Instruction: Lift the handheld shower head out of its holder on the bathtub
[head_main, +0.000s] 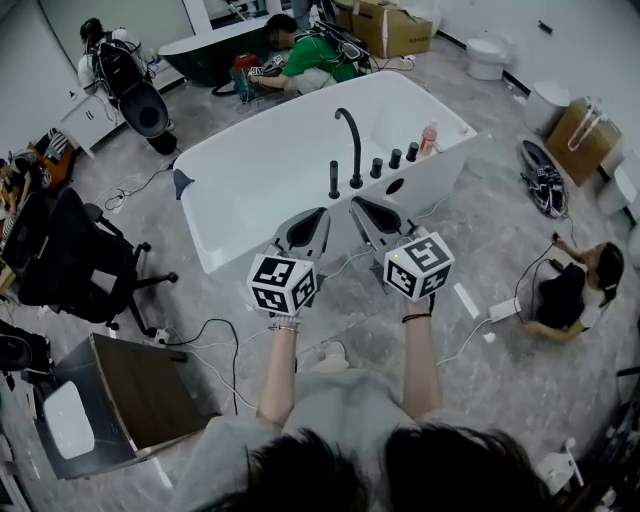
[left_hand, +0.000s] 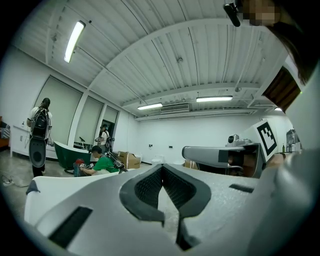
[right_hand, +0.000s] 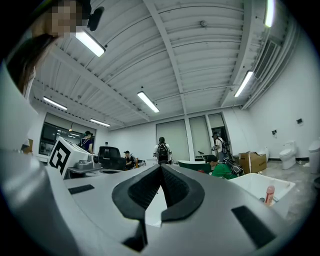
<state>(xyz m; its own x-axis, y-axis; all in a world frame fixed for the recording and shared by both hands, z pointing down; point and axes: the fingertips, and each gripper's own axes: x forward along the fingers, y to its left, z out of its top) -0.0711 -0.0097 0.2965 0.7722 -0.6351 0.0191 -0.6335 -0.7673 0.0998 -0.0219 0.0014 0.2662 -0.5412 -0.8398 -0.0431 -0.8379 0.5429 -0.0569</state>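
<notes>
Both are shut and empty: your left tongs (head_main: 320, 214) and right tongs (head_main: 358, 205) hover by the bathtub (head_main: 235, 250) near edge, where the shower head (head_main: 334, 181) stands in its holder.

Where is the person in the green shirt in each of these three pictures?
Head view: the person in the green shirt crouches at top centre, beyond the white bathtub.
Left gripper view: low, left of centre.
Right gripper view: low, right of centre.
Shared landmark: the dark green tub, right beside that person in all three.
</notes>
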